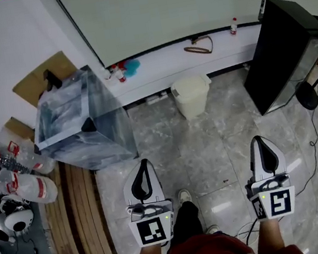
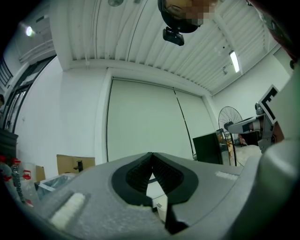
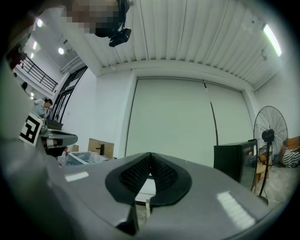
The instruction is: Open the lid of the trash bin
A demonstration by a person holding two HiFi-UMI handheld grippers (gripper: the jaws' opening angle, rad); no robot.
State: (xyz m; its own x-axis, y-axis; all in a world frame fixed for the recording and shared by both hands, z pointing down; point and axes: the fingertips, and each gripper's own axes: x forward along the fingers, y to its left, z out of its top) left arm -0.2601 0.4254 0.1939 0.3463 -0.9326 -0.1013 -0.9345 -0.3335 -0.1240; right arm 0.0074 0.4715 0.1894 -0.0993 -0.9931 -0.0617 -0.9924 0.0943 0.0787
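Note:
The trash bin is small and cream-coloured, and it stands on the marble floor against the white ledge with its lid down. Both grippers are held low near the person's body, well short of the bin. My left gripper points toward the bin from the lower left, its jaws closed together with nothing between them. My right gripper is level with it on the right, also shut and empty. In the left gripper view my left gripper shows its pads meeting at the tip. In the right gripper view my right gripper looks the same.
A large bin lined with clear plastic stands at the left, with cardboard behind it and plastic bottles beside it. A black cabinet stands at the right, with a cable on the floor. A standing fan is farther right.

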